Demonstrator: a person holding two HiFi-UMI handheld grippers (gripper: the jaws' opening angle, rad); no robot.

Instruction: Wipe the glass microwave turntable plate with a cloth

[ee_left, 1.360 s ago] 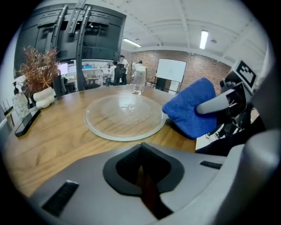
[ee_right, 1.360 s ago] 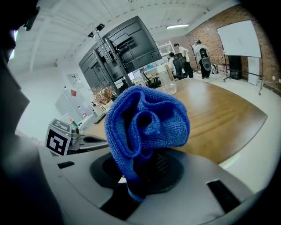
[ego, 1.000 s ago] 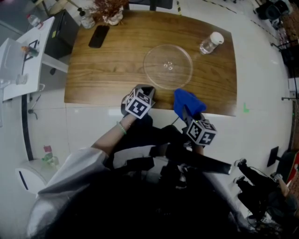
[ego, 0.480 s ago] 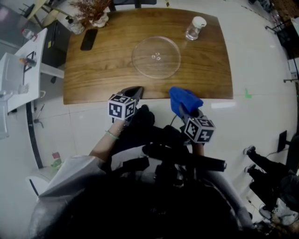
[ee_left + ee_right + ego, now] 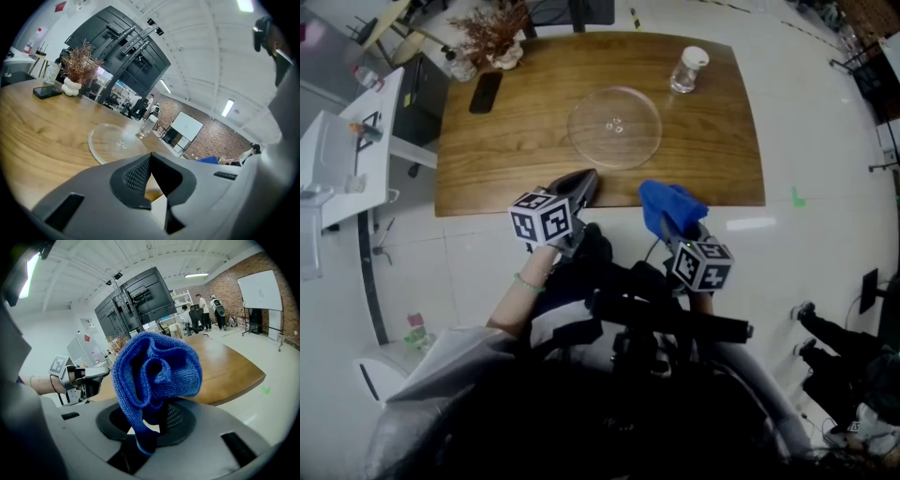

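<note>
The clear glass turntable plate (image 5: 615, 127) lies flat in the middle of the wooden table (image 5: 516, 131); in the left gripper view the plate (image 5: 115, 143) sits just beyond the jaws. My left gripper (image 5: 583, 183) hangs over the table's near edge, shut and empty, its tips (image 5: 151, 157) meeting. My right gripper (image 5: 667, 222) is off the near edge, to the right, shut on a bunched blue cloth (image 5: 670, 202). The cloth (image 5: 157, 373) fills the middle of the right gripper view.
A clear jar with a white lid (image 5: 686, 69) stands at the table's far right. A black phone (image 5: 485, 92) and a vase of dried twigs (image 5: 492, 36) sit at the far left. White side tables (image 5: 347, 141) stand left of the table on the white floor.
My left gripper has risen and rolled, its tips now over the table's near edge. The right gripper with the cloth has shifted only slightly. The head camera has moved, so the table sits differently in frame.
</note>
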